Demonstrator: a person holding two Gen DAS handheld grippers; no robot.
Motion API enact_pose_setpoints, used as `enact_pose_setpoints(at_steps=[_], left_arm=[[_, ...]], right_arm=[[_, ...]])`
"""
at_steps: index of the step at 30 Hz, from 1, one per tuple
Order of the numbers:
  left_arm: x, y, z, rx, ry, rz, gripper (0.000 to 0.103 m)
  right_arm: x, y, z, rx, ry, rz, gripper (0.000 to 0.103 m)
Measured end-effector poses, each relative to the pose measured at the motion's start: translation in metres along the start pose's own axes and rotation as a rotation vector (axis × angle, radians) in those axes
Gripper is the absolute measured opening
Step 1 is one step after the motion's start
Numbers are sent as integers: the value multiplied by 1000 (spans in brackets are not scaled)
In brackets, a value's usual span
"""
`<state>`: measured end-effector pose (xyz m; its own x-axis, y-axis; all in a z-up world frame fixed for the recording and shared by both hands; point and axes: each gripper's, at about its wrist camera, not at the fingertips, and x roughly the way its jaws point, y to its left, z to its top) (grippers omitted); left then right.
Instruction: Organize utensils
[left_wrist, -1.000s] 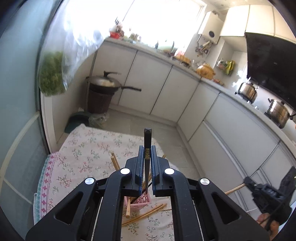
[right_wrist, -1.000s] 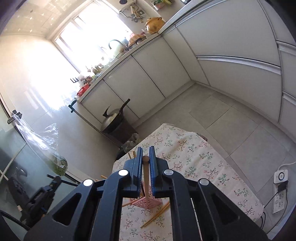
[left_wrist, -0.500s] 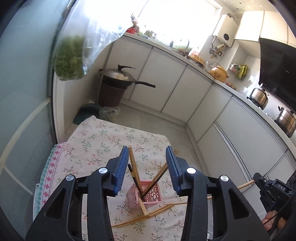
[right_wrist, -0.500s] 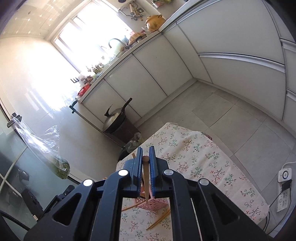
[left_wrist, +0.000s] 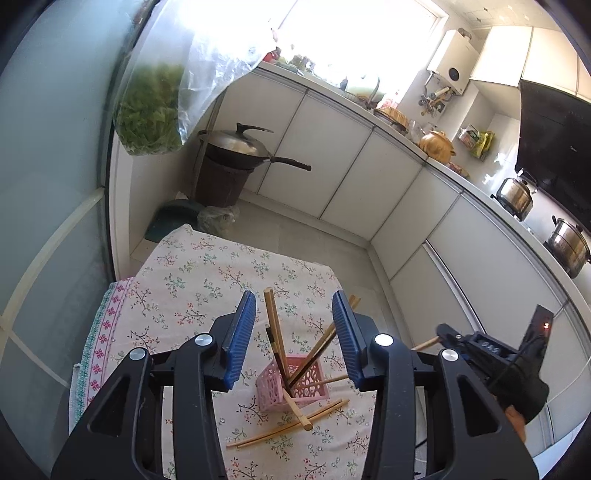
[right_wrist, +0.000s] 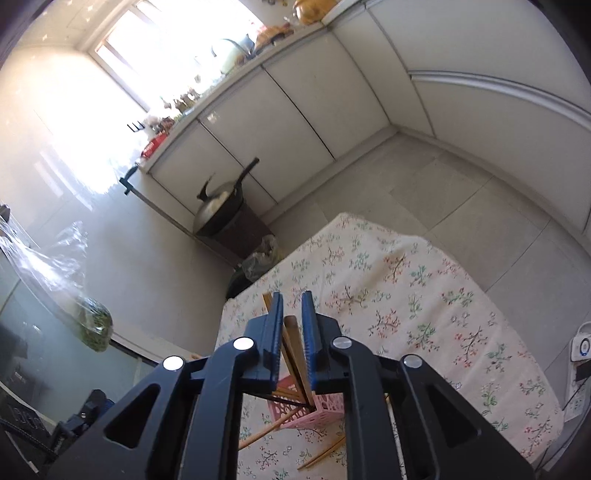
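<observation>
Two grippers above a pink basket of chopsticks on a flowered table.

The left gripper (left_wrist: 293, 332) hangs over the pink basket (left_wrist: 291, 384) with its blue pads wide apart and nothing between them. The basket stands on the flowered tablecloth (left_wrist: 207, 280), and several chopsticks (left_wrist: 275, 332) lean inside it, some wooden and some dark, pointing up in different directions. More wooden chopsticks (left_wrist: 284, 424) lie loose on the cloth just in front of the basket, and one of them rests against its front edge. The right gripper (right_wrist: 292, 332) has its jaws nearly closed on one wooden chopstick (right_wrist: 293, 350), which runs down between the pads towards the basket (right_wrist: 314, 410); whether its lower end is already inside I cannot tell. At the far wall a covered wok (left_wrist: 236, 146) sits on a dark bin.
</observation>
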<state>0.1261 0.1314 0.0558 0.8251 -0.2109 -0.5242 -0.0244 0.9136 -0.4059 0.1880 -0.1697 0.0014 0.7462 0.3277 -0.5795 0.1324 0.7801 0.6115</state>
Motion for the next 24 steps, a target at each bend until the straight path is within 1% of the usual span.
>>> enact_pose_setpoints(at_steps=[2,5,6,9,10,11,13,17,20,22,24], left_arm=[[-1,-3,-1,12,-2,-7,42],[-3,-11,-4,29,-2,-24,45],[-4,-16,-6,41,-3,-24,47],[-6,-27,-12,81,-11,-22,52],[-7,-31,-14,93,-15,-20,53],[-8,-34,-15,107,-21,-18,55],[-12,-39,-17,127,-41,-12,56],[-15,-38,-17,129,-55,-14,61],[-12,-35,-16,123,-44,-4,62],[-10,-36,-17,129,-40,1,62],[-11,-38,-19,143,-47,9,65]], right_arm=[[-5,4,-2,-36,-7,1,16],[-26,13,-5,-98,-61,-11,17],[-34,16,-7,-114,-76,-12,19],[-47,17,-8,-138,-111,-23,33],[-50,18,-9,-151,-119,-26,34],[-51,16,-8,-152,-119,-28,36],[-52,10,-6,-126,-110,-28,36],[-57,6,-3,-121,-105,-22,37],[-65,15,-5,-169,-124,-34,46],[-71,25,-10,-225,-140,-53,51],[-75,32,-15,-267,-156,-71,59]])
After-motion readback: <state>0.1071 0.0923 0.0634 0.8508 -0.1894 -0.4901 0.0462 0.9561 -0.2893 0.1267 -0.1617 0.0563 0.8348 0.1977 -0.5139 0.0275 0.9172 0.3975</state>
